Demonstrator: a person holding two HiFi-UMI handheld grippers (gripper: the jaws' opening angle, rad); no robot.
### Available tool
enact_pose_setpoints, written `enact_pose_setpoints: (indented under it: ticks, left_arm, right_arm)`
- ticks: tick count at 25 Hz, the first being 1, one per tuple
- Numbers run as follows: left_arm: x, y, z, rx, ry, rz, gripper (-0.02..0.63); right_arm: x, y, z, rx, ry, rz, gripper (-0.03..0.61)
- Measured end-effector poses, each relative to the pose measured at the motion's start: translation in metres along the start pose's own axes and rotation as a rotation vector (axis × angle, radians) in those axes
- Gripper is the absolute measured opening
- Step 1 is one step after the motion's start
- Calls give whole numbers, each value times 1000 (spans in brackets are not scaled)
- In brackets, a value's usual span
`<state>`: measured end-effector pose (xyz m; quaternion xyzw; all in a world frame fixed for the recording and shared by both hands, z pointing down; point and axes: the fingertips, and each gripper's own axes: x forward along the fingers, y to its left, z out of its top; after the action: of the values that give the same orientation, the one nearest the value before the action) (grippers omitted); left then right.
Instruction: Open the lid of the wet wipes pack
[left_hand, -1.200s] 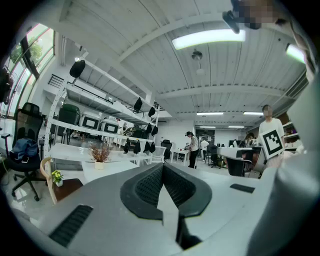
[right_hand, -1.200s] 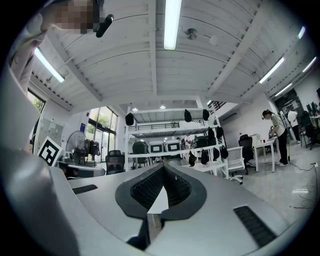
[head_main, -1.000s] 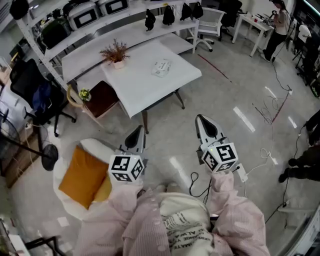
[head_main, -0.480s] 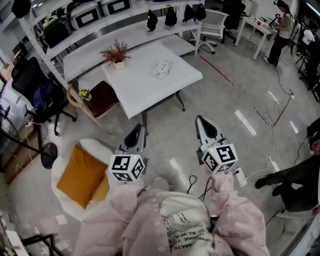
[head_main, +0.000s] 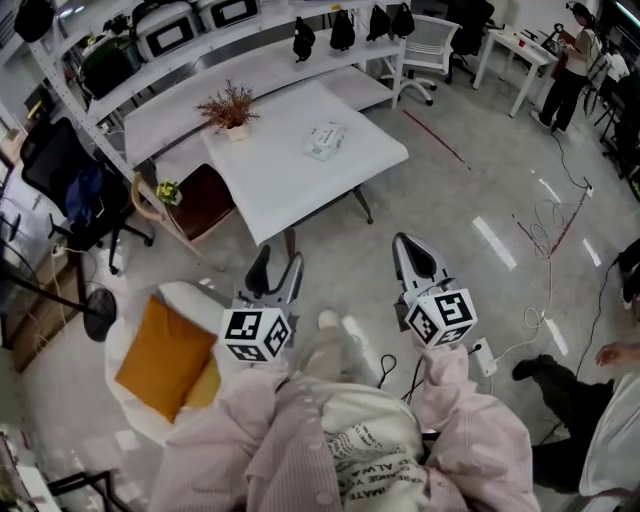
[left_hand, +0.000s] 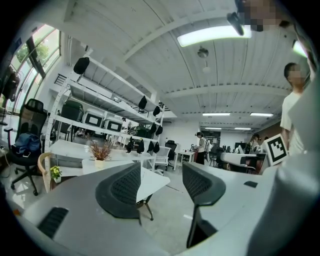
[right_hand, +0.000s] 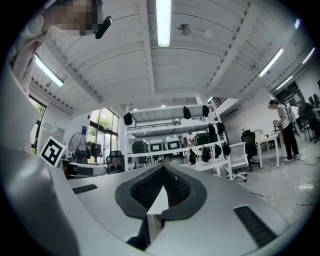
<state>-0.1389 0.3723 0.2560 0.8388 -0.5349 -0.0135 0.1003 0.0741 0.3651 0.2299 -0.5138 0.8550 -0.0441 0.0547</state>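
The wet wipes pack (head_main: 325, 138) lies flat on the white table (head_main: 290, 180) across the floor, well ahead of both grippers. My left gripper (head_main: 275, 272) is held level in front of me. Its jaws are opening and nothing is between them. In the left gripper view the left gripper (left_hand: 161, 184) frames the table's corner (left_hand: 152, 182) in its gap; the pack is too small to make out there. My right gripper (head_main: 415, 258) is shut and empty, its pads (right_hand: 150, 192) pressed together in the right gripper view.
A potted dry plant (head_main: 228, 108) stands at the table's far left. A wicker chair (head_main: 200, 197) is beside the table, and a white seat with an orange cushion (head_main: 163, 355) lies left of me. Cables and a power strip (head_main: 483, 357) lie on the floor at right. A person's leg (head_main: 560, 372) is at right.
The left gripper's jaws have gone from shut to apart. Both grippers edged toward the table. My foot now shows between them, and a person at the right has come closer.
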Motion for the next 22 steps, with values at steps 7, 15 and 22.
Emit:
enact_pose_setpoints:
  ticks: [7,15,22]
  left_arm:
    - [55,27,-4,-24,12,4,241]
    - [141,56,-1,-40,53,-34,241]
    - [207,78,-2,-28,88,-80,238]
  right_arm:
    - [49,-33,-13,12,22,-14,-2]
    - [121,-73,-21,26,54,-32,-2]
    - [175,-107,-31,27,82,-64,-2]
